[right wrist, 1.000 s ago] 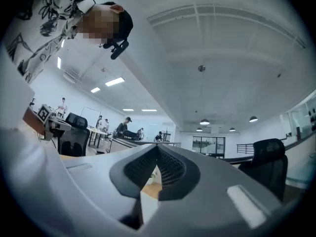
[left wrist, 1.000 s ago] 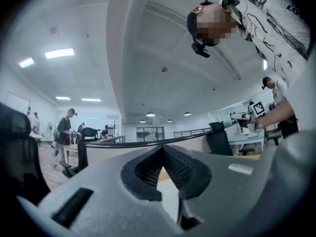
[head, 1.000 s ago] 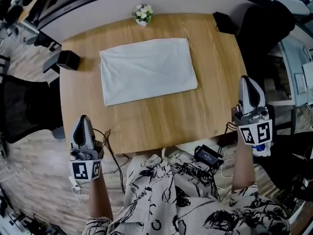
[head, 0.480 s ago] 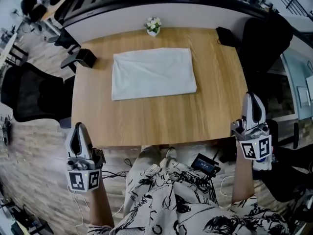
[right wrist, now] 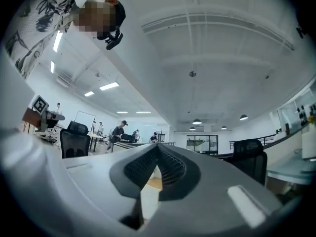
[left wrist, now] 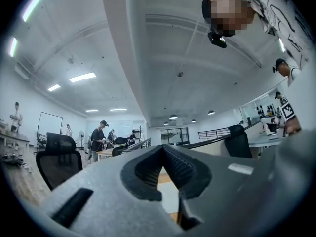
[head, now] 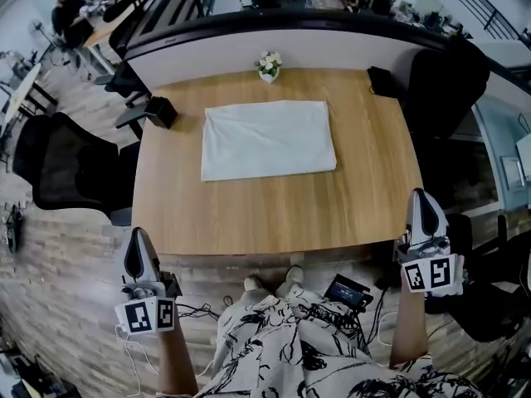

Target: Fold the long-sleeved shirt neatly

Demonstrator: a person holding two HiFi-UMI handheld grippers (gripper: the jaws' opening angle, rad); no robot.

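Note:
A white shirt (head: 268,138), folded into a flat rectangle, lies on the wooden table (head: 274,210) toward its far side. My left gripper (head: 135,249) hangs off the table's near left corner, shut and empty. My right gripper (head: 423,210) is just past the table's right edge, near its front corner, also shut with nothing in it. Both point level toward the table. In the left gripper view the closed jaws of the left gripper (left wrist: 164,149) meet at their tips, and in the right gripper view the right gripper (right wrist: 157,147) shows the same. Both grippers are well apart from the shirt.
A small pot of white flowers (head: 268,65) stands at the table's far edge. A black box (head: 162,111) sits at the far left corner, a dark object (head: 382,81) at the far right. Black office chairs (head: 62,168) flank the table. Cables and a power unit (head: 348,291) lie on the floor.
Both grippers have drawn back from the table toward me and stayed shut. The head view has pulled back, so the table and shirt appear farther and smaller.

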